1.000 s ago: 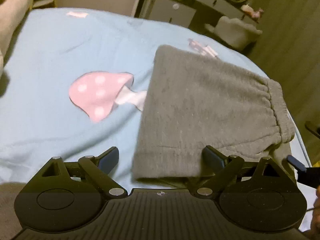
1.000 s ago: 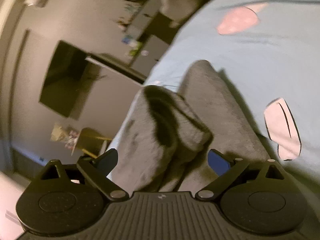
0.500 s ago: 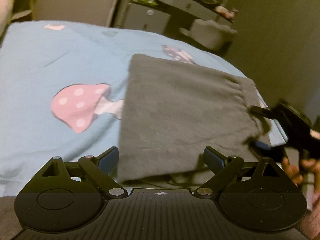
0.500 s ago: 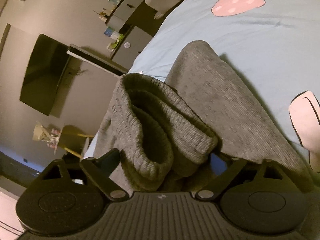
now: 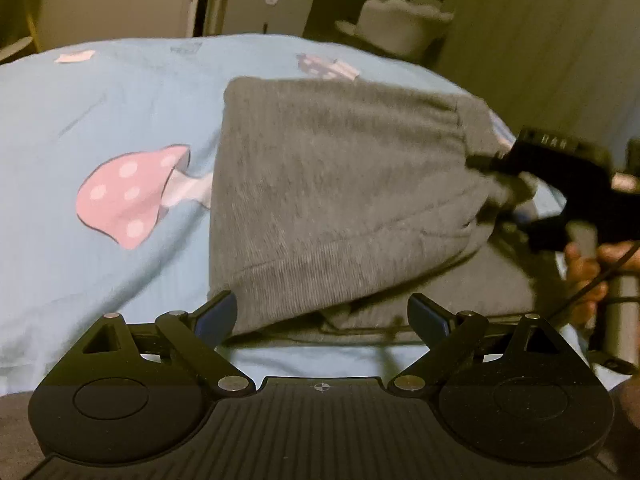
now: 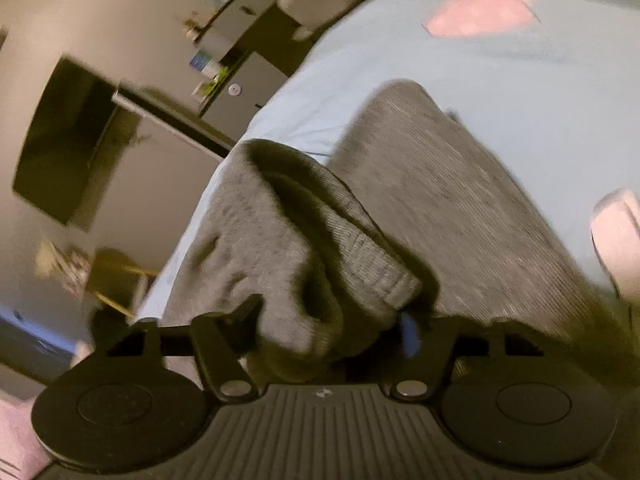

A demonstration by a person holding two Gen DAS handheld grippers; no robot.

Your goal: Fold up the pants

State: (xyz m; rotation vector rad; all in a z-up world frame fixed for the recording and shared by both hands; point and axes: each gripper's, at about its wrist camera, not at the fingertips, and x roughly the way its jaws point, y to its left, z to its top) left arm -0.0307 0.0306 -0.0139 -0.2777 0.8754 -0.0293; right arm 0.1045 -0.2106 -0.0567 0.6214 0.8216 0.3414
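While "HAR" marks the right gripper (image 5: 490,188), its fingers (image 6: 408,330) have been closing — on the pants (image 5: 340,200).

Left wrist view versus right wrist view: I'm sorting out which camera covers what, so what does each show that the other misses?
Only the left wrist view shows the open left gripper, the whole pink mushroom print and a hand holding the right gripper. Only the right wrist view shows the pants' ribbed waistband bunched between the right gripper fingers, whose jaws have just been closing, plus a dark screen on the wall. Both show the grey pants on the blue sheet.
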